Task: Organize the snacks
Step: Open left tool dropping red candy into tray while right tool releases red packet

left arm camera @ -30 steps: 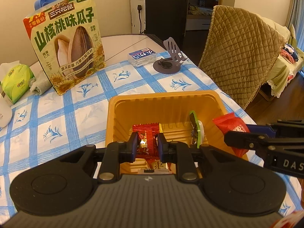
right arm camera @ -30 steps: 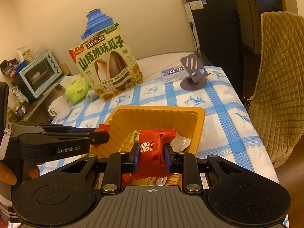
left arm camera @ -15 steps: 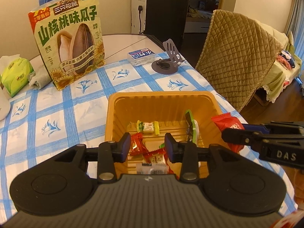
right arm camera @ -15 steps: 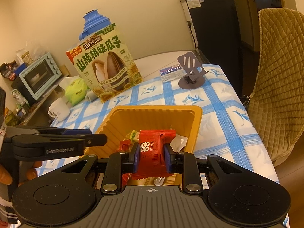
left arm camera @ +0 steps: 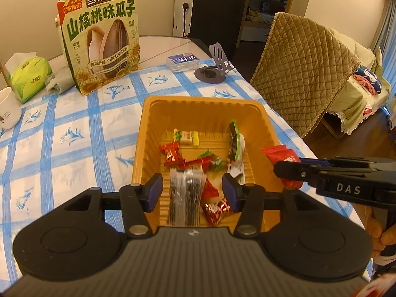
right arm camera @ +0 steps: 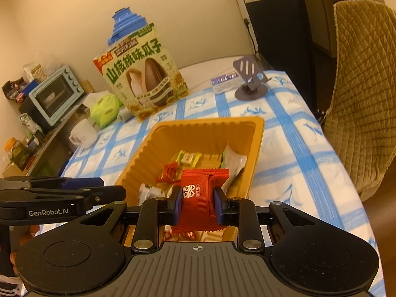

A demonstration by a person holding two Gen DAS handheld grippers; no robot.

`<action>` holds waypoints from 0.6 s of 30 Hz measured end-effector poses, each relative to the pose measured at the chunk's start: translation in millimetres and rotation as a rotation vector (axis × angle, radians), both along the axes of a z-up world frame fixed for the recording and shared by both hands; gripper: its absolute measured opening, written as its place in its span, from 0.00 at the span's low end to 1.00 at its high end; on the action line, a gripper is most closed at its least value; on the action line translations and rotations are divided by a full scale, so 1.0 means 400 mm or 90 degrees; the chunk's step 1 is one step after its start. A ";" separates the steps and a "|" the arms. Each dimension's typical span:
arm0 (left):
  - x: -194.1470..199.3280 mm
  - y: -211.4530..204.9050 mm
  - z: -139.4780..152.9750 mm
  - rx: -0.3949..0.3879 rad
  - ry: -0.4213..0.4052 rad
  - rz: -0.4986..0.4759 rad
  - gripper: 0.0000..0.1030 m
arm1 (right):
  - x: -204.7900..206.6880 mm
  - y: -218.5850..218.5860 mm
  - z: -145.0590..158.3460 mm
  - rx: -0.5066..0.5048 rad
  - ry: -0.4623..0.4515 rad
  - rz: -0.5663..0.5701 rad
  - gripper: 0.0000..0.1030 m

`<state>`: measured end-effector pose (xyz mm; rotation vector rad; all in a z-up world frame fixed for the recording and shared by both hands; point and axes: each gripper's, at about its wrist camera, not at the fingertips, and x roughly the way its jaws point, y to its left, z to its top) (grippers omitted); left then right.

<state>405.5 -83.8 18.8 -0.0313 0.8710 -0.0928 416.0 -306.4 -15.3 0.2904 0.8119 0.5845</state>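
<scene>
An orange plastic tray (left arm camera: 203,104) (right arm camera: 257,133) sits on the blue-checked tablecloth and holds several wrapped candies and small snack packs. My left gripper (left arm camera: 192,193) hovers over the tray's near end; its jaws are opening and nothing is pressed between them, with a clear striped packet (left arm camera: 185,198) lying in the tray below. My right gripper (right arm camera: 196,204) is shut on a red snack packet (right arm camera: 201,193) (left arm camera: 282,157), held above the tray's near right edge. In the left wrist view the right gripper's fingers (left arm camera: 309,170) come in from the right.
A big sunflower-seed bag (left arm camera: 101,39) (right arm camera: 141,74) stands at the back of the table beside a green tissue pack (left arm camera: 29,76) and a white mug (left arm camera: 7,111). A grey phone stand (left arm camera: 212,71) and a small box (left arm camera: 183,60) lie beyond the tray. A quilted chair (left arm camera: 302,69) stands on the right.
My left gripper opened and let go of a red candy, which now lies in the tray, and drew back toward the tray's near end. The right gripper kept its hold on the red packet.
</scene>
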 end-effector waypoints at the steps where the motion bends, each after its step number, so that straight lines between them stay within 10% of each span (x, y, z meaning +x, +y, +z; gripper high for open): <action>1: -0.004 -0.001 0.000 0.002 0.002 0.002 0.48 | -0.004 0.003 -0.001 -0.001 0.002 0.001 0.27; 18: -0.081 0.004 0.033 0.010 -0.012 0.021 0.55 | -0.038 0.043 0.025 -0.016 -0.043 -0.004 0.27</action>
